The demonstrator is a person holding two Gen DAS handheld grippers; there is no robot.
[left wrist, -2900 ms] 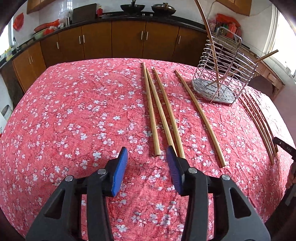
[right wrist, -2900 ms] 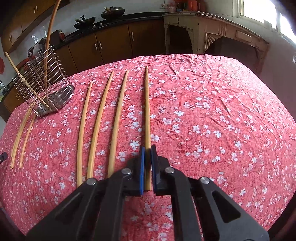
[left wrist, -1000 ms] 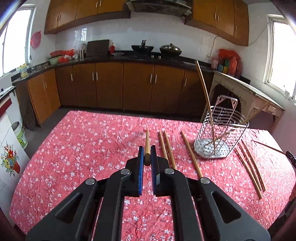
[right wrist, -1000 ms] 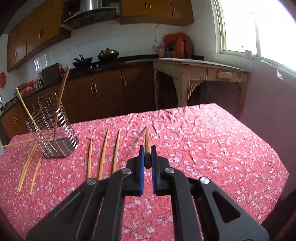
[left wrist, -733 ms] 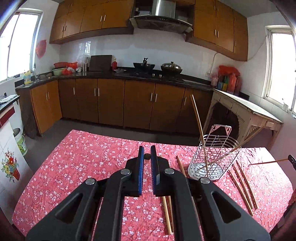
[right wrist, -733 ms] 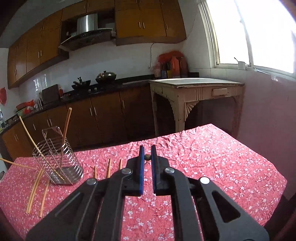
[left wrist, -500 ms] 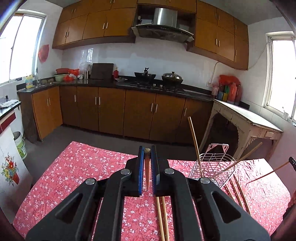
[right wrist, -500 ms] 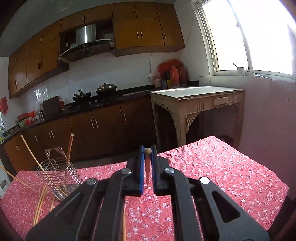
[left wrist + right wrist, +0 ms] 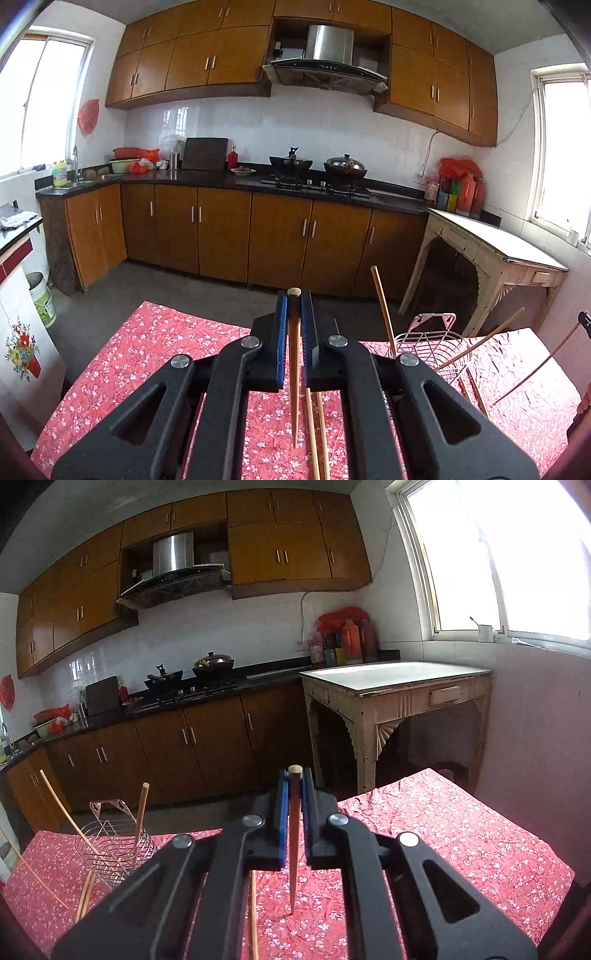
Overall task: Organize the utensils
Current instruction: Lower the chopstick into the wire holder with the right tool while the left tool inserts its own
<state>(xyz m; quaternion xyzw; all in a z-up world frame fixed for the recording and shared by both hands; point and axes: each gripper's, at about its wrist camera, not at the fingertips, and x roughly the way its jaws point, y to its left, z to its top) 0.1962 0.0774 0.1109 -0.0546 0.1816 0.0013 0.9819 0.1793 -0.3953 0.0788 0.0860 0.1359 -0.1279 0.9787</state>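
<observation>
Over the red floral tablecloth, both tools ride high in a kitchen of brown cabinets. The left gripper is clamped on a chopstick, point hanging down; the right gripper pinches another chopstick. The wire holder stands on the cloth beside loose chopsticks.

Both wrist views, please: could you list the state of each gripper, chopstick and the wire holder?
left gripper: shut on a chopstick.
left chopstick: held, tip hanging down.
right gripper: shut on a chopstick.
right chopstick: held, tip down.
wire holder: upright, chopsticks leaning inside.
loose chopsticks: flat on the tablecloth.
</observation>
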